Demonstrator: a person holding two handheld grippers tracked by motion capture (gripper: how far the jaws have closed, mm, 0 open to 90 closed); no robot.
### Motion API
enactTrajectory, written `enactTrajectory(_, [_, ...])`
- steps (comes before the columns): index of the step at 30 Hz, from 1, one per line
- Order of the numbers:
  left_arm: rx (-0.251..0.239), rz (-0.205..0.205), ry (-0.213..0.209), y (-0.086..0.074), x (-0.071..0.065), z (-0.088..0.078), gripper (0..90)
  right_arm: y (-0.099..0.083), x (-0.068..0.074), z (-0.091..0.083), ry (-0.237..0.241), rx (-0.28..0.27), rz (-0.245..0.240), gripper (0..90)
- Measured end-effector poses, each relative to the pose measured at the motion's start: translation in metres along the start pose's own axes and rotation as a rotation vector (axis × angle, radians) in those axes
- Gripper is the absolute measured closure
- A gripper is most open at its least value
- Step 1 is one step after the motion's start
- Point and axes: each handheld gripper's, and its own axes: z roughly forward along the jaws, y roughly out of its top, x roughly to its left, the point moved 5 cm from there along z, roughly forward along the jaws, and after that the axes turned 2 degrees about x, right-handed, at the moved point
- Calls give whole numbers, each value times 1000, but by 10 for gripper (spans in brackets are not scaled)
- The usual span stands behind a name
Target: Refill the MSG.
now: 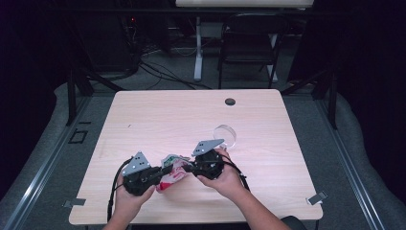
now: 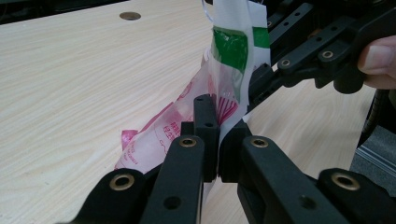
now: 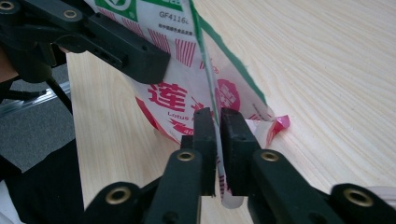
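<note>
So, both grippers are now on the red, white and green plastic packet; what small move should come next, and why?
Probably a gentle pull of the two grippers apart to tear or open it. The left gripper is shut on one edge of the red, white and green plastic packet, and the right gripper is shut on another edge close by, so the film between them is held from both sides above the wooden table.
</note>
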Motion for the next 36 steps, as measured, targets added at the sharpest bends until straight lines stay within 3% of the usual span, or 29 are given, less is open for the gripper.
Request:
enactTrajectory(2, [1,1,1,0,0,0,893,0,-1,0,3,-2,8,898])
enactTrajectory(13, [8,22,13,0,0,-4,895,1,-3,-3,24,-14,12,900])
enactTrajectory(20, [-3,11,6,-1,1,-6,876,2,-2,-4,30,-8,7,900])
enactTrajectory(31, [1,-9,-13,-7,1,1,685,3,1,-5,46,-12,-2,900])
enactTrajectory(36, [10,-12,10,-14,3,8,578,4,1,-5,50,-15,-2,900])
